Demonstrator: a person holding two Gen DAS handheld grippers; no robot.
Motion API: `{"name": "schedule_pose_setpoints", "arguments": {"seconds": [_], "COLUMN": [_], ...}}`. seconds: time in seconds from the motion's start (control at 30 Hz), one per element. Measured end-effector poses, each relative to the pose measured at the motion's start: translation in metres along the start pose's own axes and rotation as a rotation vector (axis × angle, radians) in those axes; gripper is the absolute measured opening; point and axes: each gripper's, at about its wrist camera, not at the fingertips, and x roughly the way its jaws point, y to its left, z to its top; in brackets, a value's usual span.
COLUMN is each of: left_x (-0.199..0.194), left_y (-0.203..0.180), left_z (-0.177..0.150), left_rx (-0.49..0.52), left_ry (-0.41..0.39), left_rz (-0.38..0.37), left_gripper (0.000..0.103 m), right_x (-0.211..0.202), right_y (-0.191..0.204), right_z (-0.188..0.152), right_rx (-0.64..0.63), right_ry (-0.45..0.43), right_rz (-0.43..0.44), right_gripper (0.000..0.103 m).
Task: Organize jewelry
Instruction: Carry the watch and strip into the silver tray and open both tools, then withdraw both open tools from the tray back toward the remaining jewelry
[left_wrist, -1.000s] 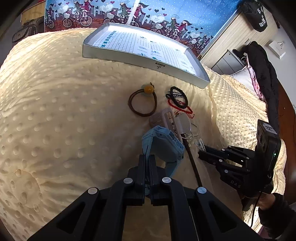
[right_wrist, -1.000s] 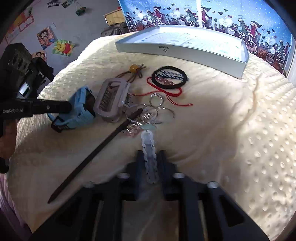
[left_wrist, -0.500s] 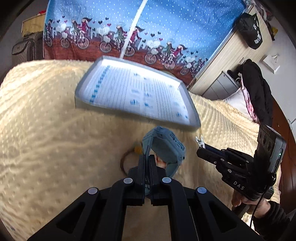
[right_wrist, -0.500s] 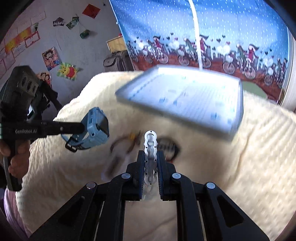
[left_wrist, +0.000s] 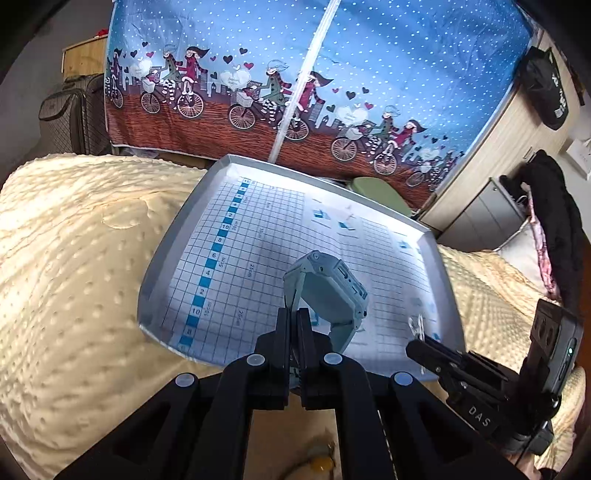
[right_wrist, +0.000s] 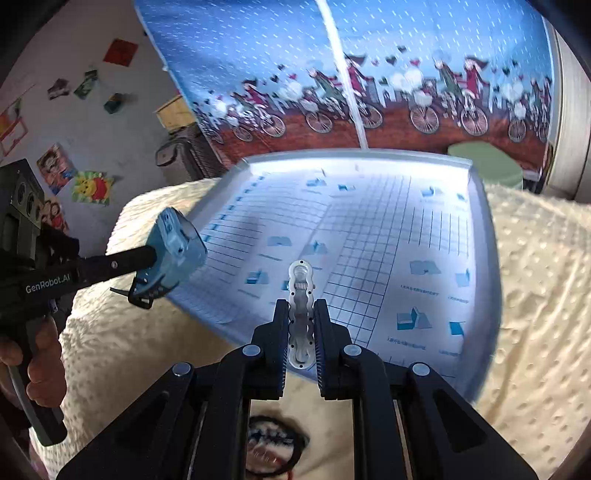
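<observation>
**Jewelry on its way to an empty tray**

Your left tongs (left_wrist: 293, 325) are clenched on the strap of a blue watch (left_wrist: 328, 291), held over the near part of the grid-lined tray (left_wrist: 177, 236). Your right tongs (right_wrist: 301, 328) grip a silver hair clip (right_wrist: 301, 295) above the same tray. Nothing lies in the tray yet. A black beaded bracelet (right_wrist: 275, 448) and an amber-beaded hair tie (left_wrist: 319, 461) wait on the bed.

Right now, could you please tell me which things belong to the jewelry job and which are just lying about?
Job:
blue watch, in left gripper
silver clip, in right gripper
tray
black bracelet

Lying about:
suitcase
black coat
curtain
</observation>
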Motion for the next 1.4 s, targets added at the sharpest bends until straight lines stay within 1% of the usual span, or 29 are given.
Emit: {"name": "schedule_pose_setpoints", "arguments": {"seconds": [0.17, 0.2, 0.33, 0.37, 0.4, 0.43, 0.47, 0.5, 0.53, 0.57, 0.6, 0.63, 0.67, 0.7, 0.73, 0.77, 0.8, 0.9, 1.0, 1.13, 1.23, 1.4], "left_x": [0.023, 0.023, 0.021, 0.019, 0.016, 0.012, 0.005, -0.001, -0.007, -0.015, -0.025, -0.035, -0.046, -0.058, -0.065, -0.071, -0.080, -0.102, -0.129, -0.154, -0.170, -0.193], "left_y": [0.004, 0.003, 0.002, 0.001, 0.000, -0.002, -0.003, -0.005, -0.006, -0.007, -0.008, -0.009, -0.010, -0.011, -0.013, -0.015, -0.017, -0.020, -0.018, -0.015, -0.015, -0.013], "left_z": [-0.002, -0.004, -0.004, -0.004, -0.006, -0.008, -0.011, -0.013, -0.017, -0.021, -0.026, -0.031, -0.037, -0.044, -0.048, -0.051, -0.055, -0.068, -0.085, -0.106, -0.120, -0.142], "left_rx": [-0.033, -0.029, -0.032, -0.026, -0.016, -0.006, 0.005, 0.013, 0.019, 0.022, 0.023, 0.022, 0.021, 0.030, 0.043, 0.055, 0.067, 0.081, 0.069, 0.069, 0.098, 0.176], "left_ry": [0.044, 0.041, 0.031, 0.029, 0.022, 0.008, -0.015, -0.038, -0.062, -0.086, -0.126, -0.170, -0.225, -0.279, -0.295, -0.303, -0.315, -0.356, -0.395, -0.426, -0.438, -0.448], "left_rz": [0.015, 0.019, -0.007, -0.010, -0.011, -0.012, -0.017, -0.026, -0.036, -0.045, -0.046, -0.038, -0.030, -0.036, -0.040, -0.038, -0.029, -0.018, -0.016, 0.001, 0.028, 0.087], "left_gripper": [0.007, 0.007, 0.007, 0.009, 0.012, 0.014, 0.019, 0.027, 0.034, 0.053, 0.082, 0.093, 0.099, 0.099, 0.099, 0.100, 0.100, 0.102, 0.103, 0.103, 0.103, 0.103], "right_x": [0.021, 0.023, 0.020, 0.017, 0.011, 0.006, -0.002, -0.008, -0.015, -0.025, -0.034, -0.042, -0.051, -0.060, -0.069, -0.078, -0.088, -0.116, -0.142, -0.175, -0.194, -0.218], "right_y": [-0.004, -0.005, -0.007, -0.008, -0.008, -0.009, -0.008, -0.009, -0.009, -0.007, -0.007, -0.005, -0.003, -0.002, -0.001, 0.001, 0.002, 0.006, 0.014, 0.027, 0.037, 0.048], "right_z": [-0.006, -0.006, -0.007, -0.008, -0.009, -0.010, -0.012, -0.013, -0.015, -0.018, -0.020, -0.023, -0.026, -0.029, -0.032, -0.035, -0.038, -0.050, -0.064, -0.087, -0.104, -0.127], "right_rx": [0.018, 0.018, 0.028, 0.030, 0.031, 0.030, 0.029, 0.029, 0.025, 0.016, 0.009, 0.001, -0.008, -0.015, -0.020, -0.022, -0.025, -0.026, -0.045, -0.070, -0.089, -0.110], "right_ry": [0.034, 0.037, 0.024, 0.013, -0.009, -0.029, -0.059, -0.082, -0.104, -0.135, -0.162, -0.187, -0.211, -0.235, -0.259, -0.284, -0.310, -0.375, -0.427, -0.498, -0.521, -0.524], "right_rz": [-0.024, -0.027, -0.040, -0.040, -0.039, -0.041, -0.044, -0.043, -0.041, -0.045, -0.049, -0.049, -0.044, -0.040, -0.039, -0.038, -0.034, -0.040, -0.056, -0.068, -0.079, -0.093], "right_gripper": [0.012, 0.012, 0.014, 0.019, 0.027, 0.032, 0.040, 0.044, 0.047, 0.053, 0.062, 0.067, 0.077, 0.082, 0.092, 0.099, 0.101, 0.101, 0.101, 0.101, 0.101, 0.101]}}
